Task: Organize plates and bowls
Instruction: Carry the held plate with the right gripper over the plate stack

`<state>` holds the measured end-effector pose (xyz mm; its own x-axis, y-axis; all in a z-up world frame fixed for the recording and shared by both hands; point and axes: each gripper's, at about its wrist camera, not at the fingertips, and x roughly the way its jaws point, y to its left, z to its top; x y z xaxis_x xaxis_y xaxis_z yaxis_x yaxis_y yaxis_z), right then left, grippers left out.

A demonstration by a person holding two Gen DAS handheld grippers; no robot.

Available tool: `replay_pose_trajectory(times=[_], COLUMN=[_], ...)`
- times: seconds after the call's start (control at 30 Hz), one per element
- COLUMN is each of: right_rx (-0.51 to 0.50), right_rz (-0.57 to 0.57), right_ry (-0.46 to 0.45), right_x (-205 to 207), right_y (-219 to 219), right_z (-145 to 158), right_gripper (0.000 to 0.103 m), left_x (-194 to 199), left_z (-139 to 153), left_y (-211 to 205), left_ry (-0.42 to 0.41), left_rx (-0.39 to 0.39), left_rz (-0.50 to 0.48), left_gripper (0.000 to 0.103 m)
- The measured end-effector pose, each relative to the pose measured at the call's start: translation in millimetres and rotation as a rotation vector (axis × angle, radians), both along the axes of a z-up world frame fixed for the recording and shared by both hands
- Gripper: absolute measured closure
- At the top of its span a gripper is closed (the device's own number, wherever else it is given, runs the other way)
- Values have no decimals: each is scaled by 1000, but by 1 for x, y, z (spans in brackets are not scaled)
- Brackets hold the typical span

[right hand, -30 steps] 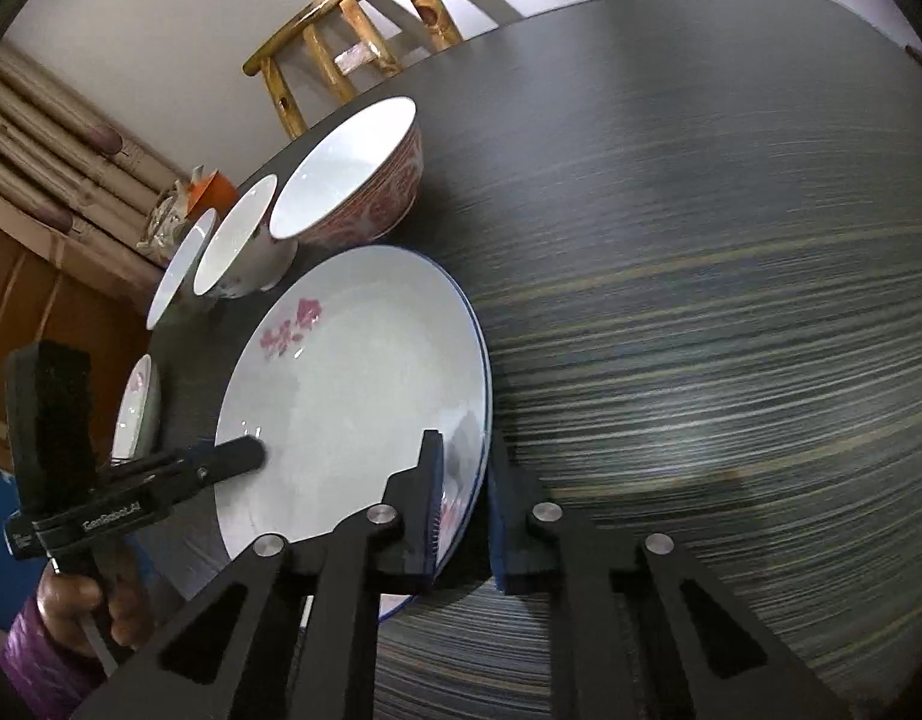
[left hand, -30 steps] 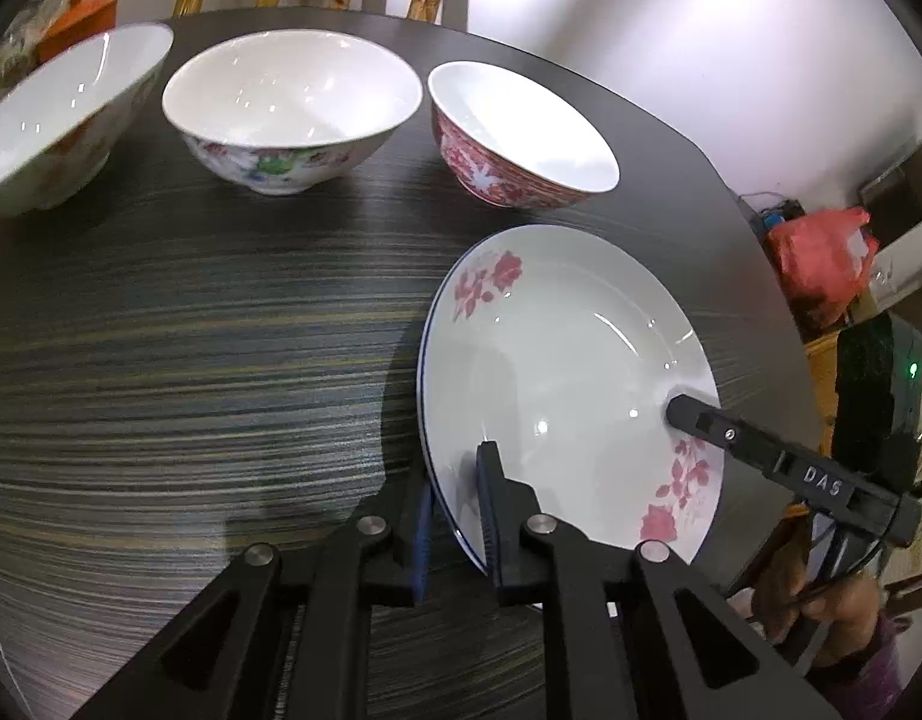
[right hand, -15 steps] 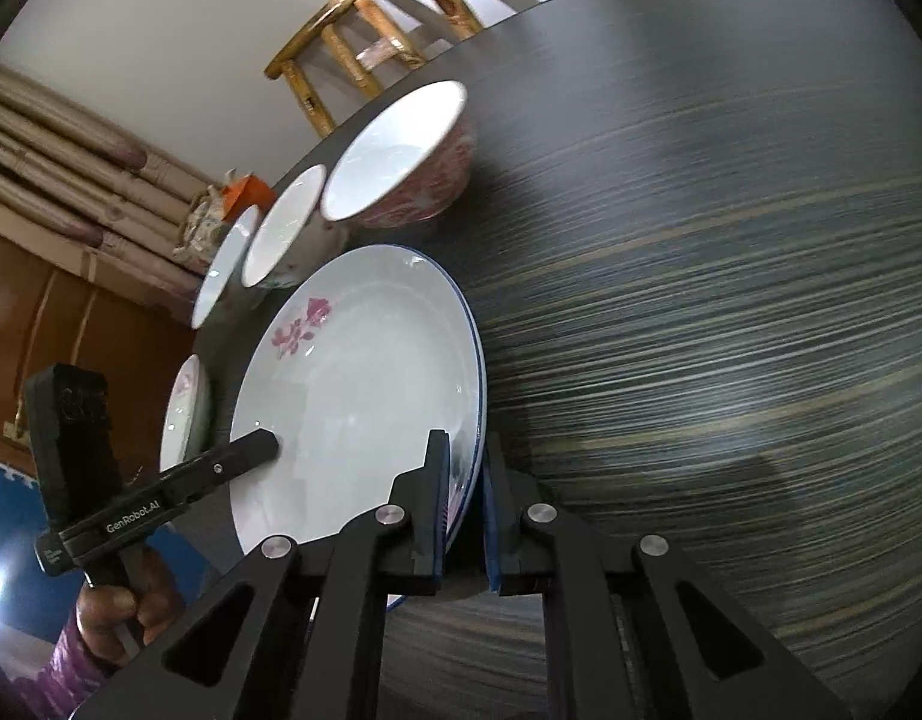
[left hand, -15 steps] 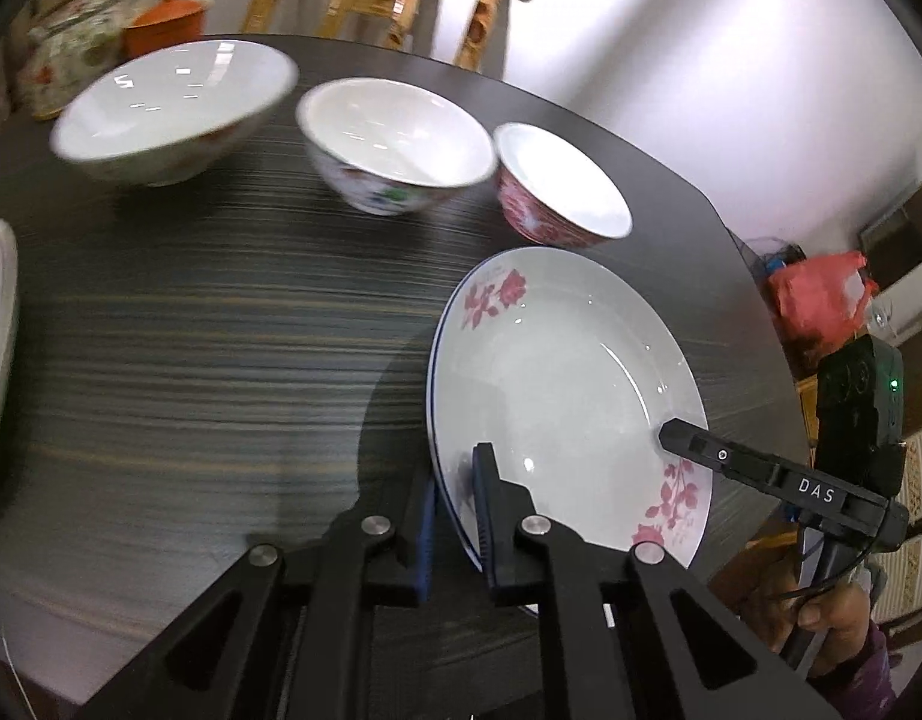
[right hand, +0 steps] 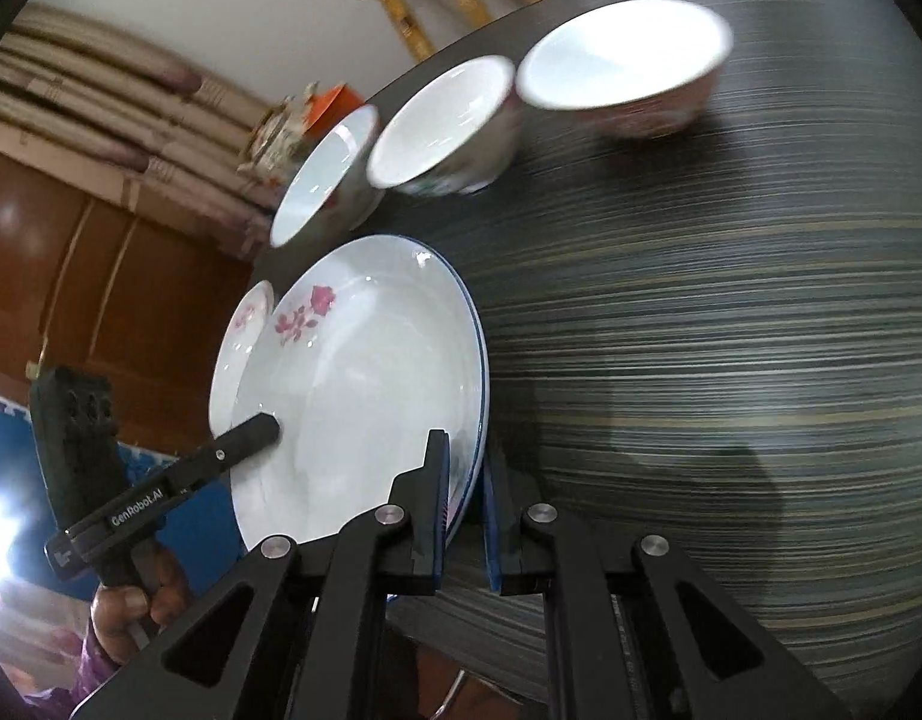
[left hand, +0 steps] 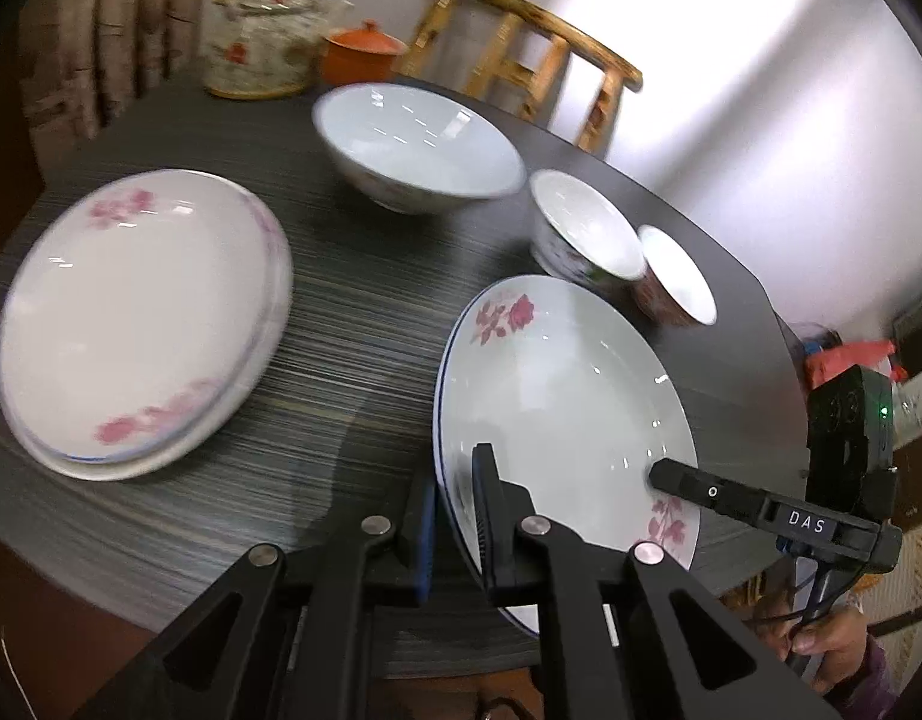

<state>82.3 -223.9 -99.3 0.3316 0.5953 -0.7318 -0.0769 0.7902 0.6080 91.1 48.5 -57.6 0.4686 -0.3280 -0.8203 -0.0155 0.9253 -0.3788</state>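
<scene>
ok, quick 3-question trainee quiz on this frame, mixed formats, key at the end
1. True or false: both claws are shut on the same plate.
2. How many bowls stand on the table?
3. What lies to the left of the held plate in the left wrist view: A) a stack of plates, B) a cup, C) a spoon?

Key: 1 true: left claw and right claw each pinch its rim. 2 three. 3 A.

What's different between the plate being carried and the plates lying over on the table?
The carried plate is pinched at opposite rims by the left hand-held gripper and the right hand-held gripper; the plates on the table rest there untouched. The carried plate is single; the others look like a stack of at least two. Both are white with pink flowers and a thin blue rim line.
</scene>
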Motion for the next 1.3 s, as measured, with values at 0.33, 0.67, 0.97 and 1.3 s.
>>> replay_pose_trajectory(times=[0.33,0.67,0.97,1.3], right_rx=[4,-10,-18,-13], right_rz=[109,169,203,211], right_ry=[9,14,23,46], right_x=[21,38,51,60], right_y=[76,123,138,152], right_z=[10,18,19,16], right_gripper=[91,91,90,90], left_x=[-14,-14,-11,-8], left_z=[5,3,-7,-14], left_y=[62,104,127,141], left_ry=[-24,-28,-6,15], left_rx=[-16,-26,-41,-48], left_rz=[119,200,253,289], left_gripper=[92,92,92,92])
